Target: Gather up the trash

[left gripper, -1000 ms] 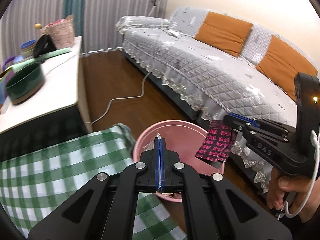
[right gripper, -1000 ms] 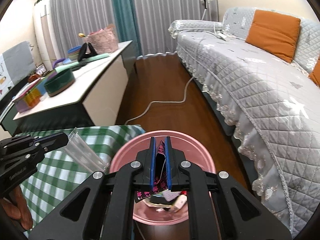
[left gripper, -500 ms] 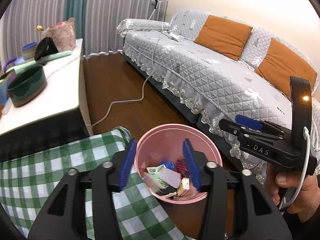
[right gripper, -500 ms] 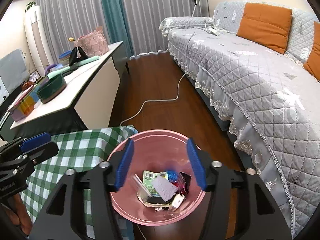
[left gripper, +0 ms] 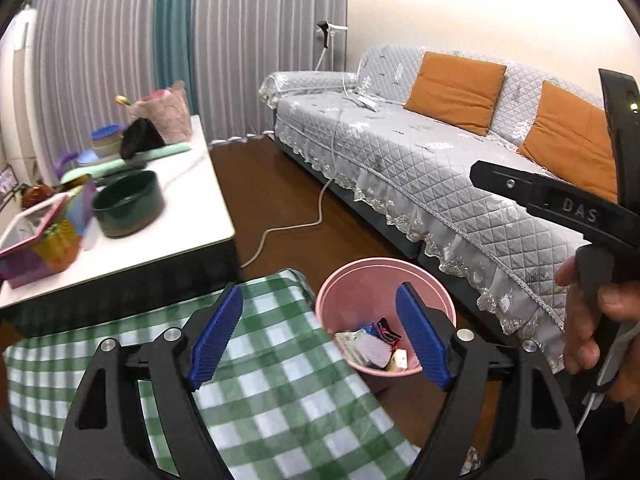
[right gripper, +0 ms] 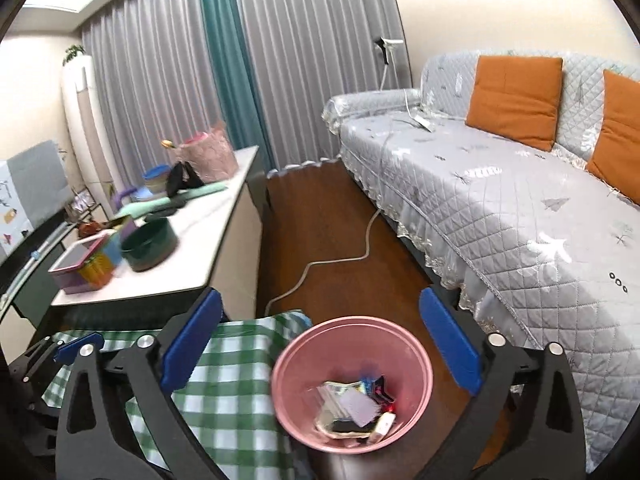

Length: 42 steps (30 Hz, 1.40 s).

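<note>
Left gripper (left gripper: pixel 320 336) jaws spread wide, just been opening, nothing between them. Right gripper (right gripper: pixel 320 344) jaws fully apart, just been opening, nothing held. Trash (right gripper: pixel 356 404) seen lying at bottom of pink bin (right gripper: pixel 416 356). Bin placed on floor, just beside green checked cloth (left gripper: pixel 280 392). No further trash spotted on cloth near bin. Risks judged: bin rim clipped by wide jaws during retreat, bin tipped, contents spilled; cloth edge snagged and dragged into bin.
</note>
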Tool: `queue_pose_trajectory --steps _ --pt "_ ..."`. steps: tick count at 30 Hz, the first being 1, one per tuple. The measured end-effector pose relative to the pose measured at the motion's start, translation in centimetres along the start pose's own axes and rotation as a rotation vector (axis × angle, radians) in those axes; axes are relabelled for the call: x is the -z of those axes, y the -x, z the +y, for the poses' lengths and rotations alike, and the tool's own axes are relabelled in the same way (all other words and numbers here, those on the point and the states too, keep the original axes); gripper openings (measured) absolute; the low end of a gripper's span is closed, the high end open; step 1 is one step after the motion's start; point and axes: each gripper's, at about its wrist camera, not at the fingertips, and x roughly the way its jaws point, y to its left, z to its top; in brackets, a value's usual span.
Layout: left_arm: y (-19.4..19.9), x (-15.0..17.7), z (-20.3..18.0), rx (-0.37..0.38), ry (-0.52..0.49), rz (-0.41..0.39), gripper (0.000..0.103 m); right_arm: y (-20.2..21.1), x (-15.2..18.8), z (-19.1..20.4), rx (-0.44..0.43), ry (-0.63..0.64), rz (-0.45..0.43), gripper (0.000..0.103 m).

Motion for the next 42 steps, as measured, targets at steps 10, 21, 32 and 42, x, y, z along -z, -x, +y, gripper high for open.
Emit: queue_pose_trajectory --steps 10,21,32,42 --pt "5.7 5.7 -0.8 0.023 -0.054 0.016 0.082 4.7 6.1 3.4 -0.026 0.063 0.072 0.098" --pt "7.1 12.6 0.8 -0.056 0.057 0.055 0.086 6.8 13.4 3.8 0.042 0.091 0.117 0.098" --pt "8.1 15.1 4.3 -0.267 0.207 0.015 0.087 5.7 15.4 5.7 0.056 0.176 0.120 0.098" --pt "7.6 15.6 6.0 -0.313 0.252 0.041 0.087 4.3 15.6 8.6 0.014 0.210 0.127 0.098"
